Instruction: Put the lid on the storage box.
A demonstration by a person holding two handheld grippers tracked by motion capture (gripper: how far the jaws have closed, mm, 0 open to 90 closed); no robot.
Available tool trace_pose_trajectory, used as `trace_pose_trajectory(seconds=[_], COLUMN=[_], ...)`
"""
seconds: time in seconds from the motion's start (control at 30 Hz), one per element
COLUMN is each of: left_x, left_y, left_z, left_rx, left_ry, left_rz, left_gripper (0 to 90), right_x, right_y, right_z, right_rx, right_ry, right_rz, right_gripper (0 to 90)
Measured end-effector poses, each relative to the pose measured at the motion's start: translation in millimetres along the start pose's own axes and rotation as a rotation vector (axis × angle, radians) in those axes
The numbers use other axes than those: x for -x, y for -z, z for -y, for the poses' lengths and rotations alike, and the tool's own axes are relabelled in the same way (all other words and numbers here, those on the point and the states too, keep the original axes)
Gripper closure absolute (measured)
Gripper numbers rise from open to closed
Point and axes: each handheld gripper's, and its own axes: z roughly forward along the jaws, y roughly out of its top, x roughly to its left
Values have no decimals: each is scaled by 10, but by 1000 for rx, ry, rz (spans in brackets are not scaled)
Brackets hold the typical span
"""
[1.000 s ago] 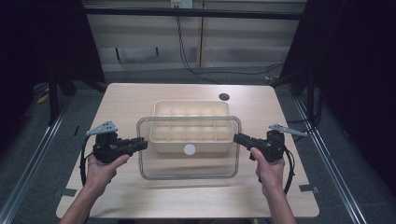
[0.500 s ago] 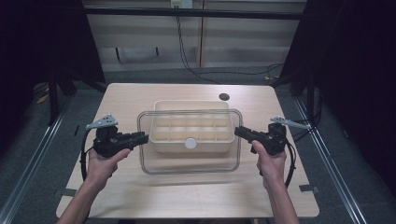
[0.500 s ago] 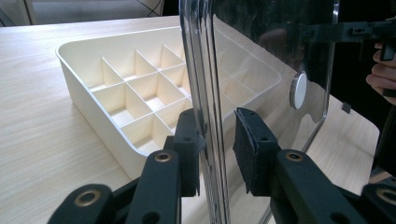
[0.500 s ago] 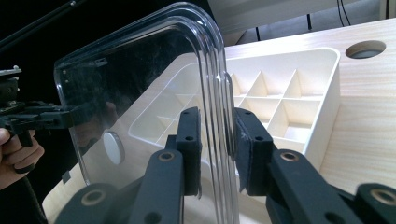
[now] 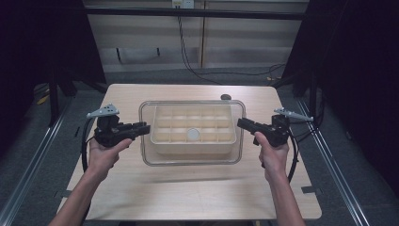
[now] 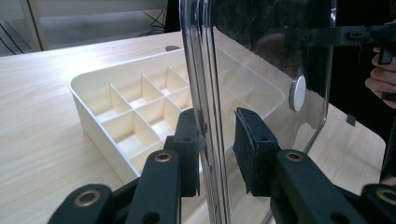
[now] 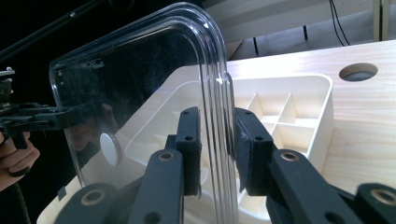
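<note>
A clear lid [image 5: 192, 157] with a white round knob [image 5: 192, 135] hangs level over a cream tray [image 5: 162, 125] divided into several compartments. My left gripper [image 5: 146, 127] is shut on the lid's left edge and my right gripper [image 5: 241, 123] on its right edge. In the left gripper view the lid [image 6: 261, 56] stands edge-on between the jaws of my left gripper [image 6: 217, 135], with the tray [image 6: 93, 107] beyond it. In the right gripper view my right gripper [image 7: 217, 135] has a pad on each side of the lid's rim [image 7: 219, 70], above the tray [image 7: 322, 107].
The tray rests mid-table on a light wooden table [image 5: 188, 193]. A round hole [image 5: 226, 97] lies in the tabletop behind the tray. Dark floor, metal rails and cables surround the table. Bare wood stretches between the tray and the table's near edge.
Both grippers have carried the lid away from the person, from ahead of the tray to over it. Both hands moved forward together.
</note>
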Motion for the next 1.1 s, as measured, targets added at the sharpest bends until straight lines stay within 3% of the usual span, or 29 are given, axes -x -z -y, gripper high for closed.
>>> trace_pose_trajectory(seconds=[0.17, 0.73, 1.1], left_x=[-73, -120, -272], left_y=[-87, -85, -201], left_z=[-75, -298, -358], left_rx=[-9, 17, 20], left_ry=[10, -12, 24], left_rz=[-12, -36, -39], left_gripper=[710, 709, 710], right_x=[31, 94, 189], right_y=[-57, -183, -341], right_z=[-79, -246, -360], right_rx=[-3, 30, 8], right_ry=[-1, -27, -30], right_rz=[16, 11, 18], right_gripper=[730, 725, 723])
